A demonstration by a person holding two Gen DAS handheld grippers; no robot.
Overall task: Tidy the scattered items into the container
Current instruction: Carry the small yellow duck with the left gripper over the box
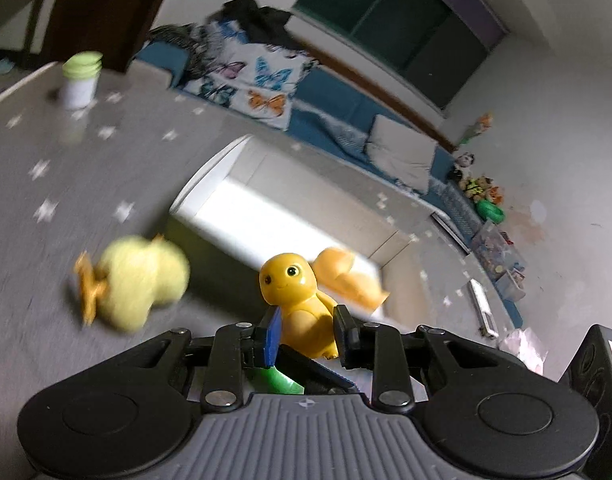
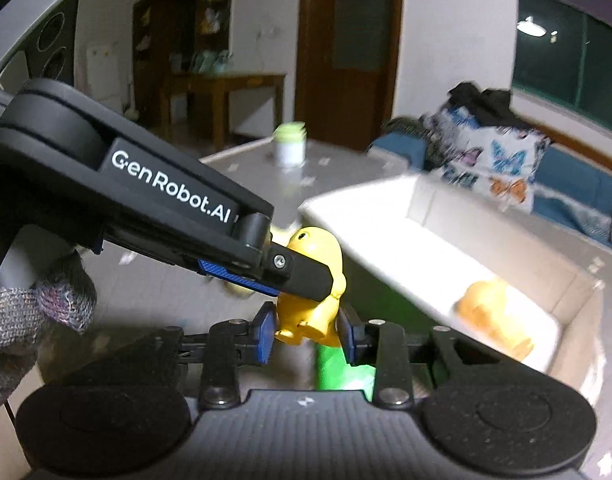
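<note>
A yellow plastic figure toy point(image 1: 295, 308) sits between the pads of my left gripper point(image 1: 306, 332), which is shut on its body. In the right wrist view the same toy point(image 2: 312, 280) is held from the left by the left gripper, and my right gripper point(image 2: 306, 330) is closed around its lower part. The white rectangular container point(image 1: 265, 204) lies just beyond, also in the right wrist view point(image 2: 386, 224). An orange toy point(image 1: 346, 276) lies inside it point(image 2: 494, 312). A yellow plush duck point(image 1: 137, 280) lies on the grey table to the left.
A white jar with a green lid point(image 1: 81, 80) stands at the table's far edge point(image 2: 290, 144). A green object point(image 2: 338, 364) lies under the grippers. A blue sofa with a butterfly cloth point(image 1: 257, 80) is behind the table. A remote point(image 1: 482, 308) lies at right.
</note>
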